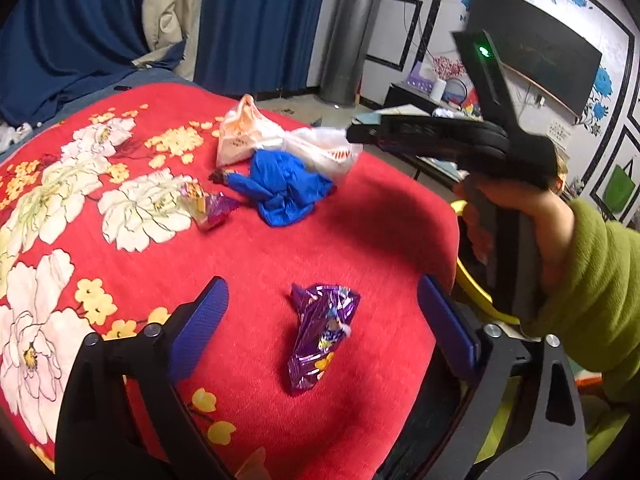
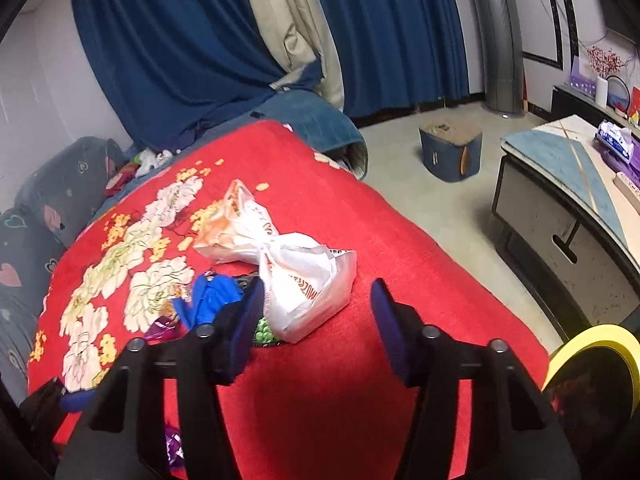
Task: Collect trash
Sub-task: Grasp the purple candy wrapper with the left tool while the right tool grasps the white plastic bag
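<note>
left wrist view shows the left gripper (image 1: 322, 316) with its blue pads spread wide, nothing between them but a crumpled purple foil wrapper (image 1: 318, 336) lying on the red floral blanket (image 1: 248, 240); the pads do not touch it. at about 11 o'clock from that wrapper sits a second, smaller foil wrapper (image 1: 204, 206), and at 12 o'clock a bunched blue glove (image 1: 280, 190) lies against a knotted white plastic bag (image 1: 280, 140). at 2 o'clock the right gripper (image 1: 356, 133) reaches toward the bag, held by a hand (image 1: 516, 210) in a green sleeve (image 1: 592, 300).

in the right wrist view the right gripper (image 2: 318, 312) stands at a middling width, its pads empty, with the white bag (image 2: 296, 276) just ahead at 12 o'clock and partly between the tips. a yellow-rimmed bin (image 2: 592, 344) shows at 4 o'clock, beside the blanket's edge.

the foil wrapper looks feather-light, crinkly and slick, so it will likely flatten or skid under a shallow pinch; the raised crumpled ridge through its middle seems the best place to grip. the bag is soft and shapeless; its twisted knot looks the firmest hold.
</note>
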The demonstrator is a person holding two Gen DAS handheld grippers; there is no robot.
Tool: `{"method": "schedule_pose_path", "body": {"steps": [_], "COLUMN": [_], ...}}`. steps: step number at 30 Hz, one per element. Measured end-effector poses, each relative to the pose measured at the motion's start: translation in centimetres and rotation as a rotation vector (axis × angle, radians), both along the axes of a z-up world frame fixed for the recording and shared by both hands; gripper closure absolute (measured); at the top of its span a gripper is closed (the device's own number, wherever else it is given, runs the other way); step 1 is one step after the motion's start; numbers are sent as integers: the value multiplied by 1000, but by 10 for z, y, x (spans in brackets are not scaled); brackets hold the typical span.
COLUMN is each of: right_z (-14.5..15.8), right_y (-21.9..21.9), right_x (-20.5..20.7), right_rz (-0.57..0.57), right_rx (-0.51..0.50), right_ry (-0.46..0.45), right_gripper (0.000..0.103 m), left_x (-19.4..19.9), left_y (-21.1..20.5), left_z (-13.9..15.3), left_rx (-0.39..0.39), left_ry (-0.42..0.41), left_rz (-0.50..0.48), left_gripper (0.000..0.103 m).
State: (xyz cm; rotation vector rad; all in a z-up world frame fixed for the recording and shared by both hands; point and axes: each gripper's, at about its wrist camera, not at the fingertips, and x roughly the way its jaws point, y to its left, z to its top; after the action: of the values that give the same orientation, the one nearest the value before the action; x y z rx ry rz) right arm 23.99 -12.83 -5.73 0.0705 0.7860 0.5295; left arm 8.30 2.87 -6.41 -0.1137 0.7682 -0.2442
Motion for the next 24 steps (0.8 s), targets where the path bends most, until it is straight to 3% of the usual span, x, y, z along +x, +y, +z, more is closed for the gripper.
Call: {"method": "schedule_pose_path", "body": {"steps": [5, 9, 11, 15, 17, 19, 24], "right_z": [-9, -15, -18, -19, -19, -20, -21], "right_y": [10, 12, 12, 3, -5, -16, -40], "right_x": [11, 19, 20, 18, 18, 16, 10], "right_rz": [-5, -26, -30, -63, -85, -108, -151], "right_rx": [-15, -19, -21, -9, 6, 22, 45], "right_ry": [17, 31, 33, 9, 2, 1, -4], "right_gripper": [64, 84, 88, 92, 92, 92, 93], "left_x": [4, 6, 6, 8, 8, 8, 8], "left_y": [2, 5, 5, 3, 1, -3, -10], "left_z": [-11, -17, -19, -24, -25, -27, -30], "left_rx": [-10, -22, -24, -20, -12, -9, 6], "left_ry": [53, 81, 93, 111, 118, 127, 133], "left_rz": [-13, -14, -17, -31, -36, -50, -75], "left_gripper": [29, 36, 41, 55, 70, 76, 78]}}
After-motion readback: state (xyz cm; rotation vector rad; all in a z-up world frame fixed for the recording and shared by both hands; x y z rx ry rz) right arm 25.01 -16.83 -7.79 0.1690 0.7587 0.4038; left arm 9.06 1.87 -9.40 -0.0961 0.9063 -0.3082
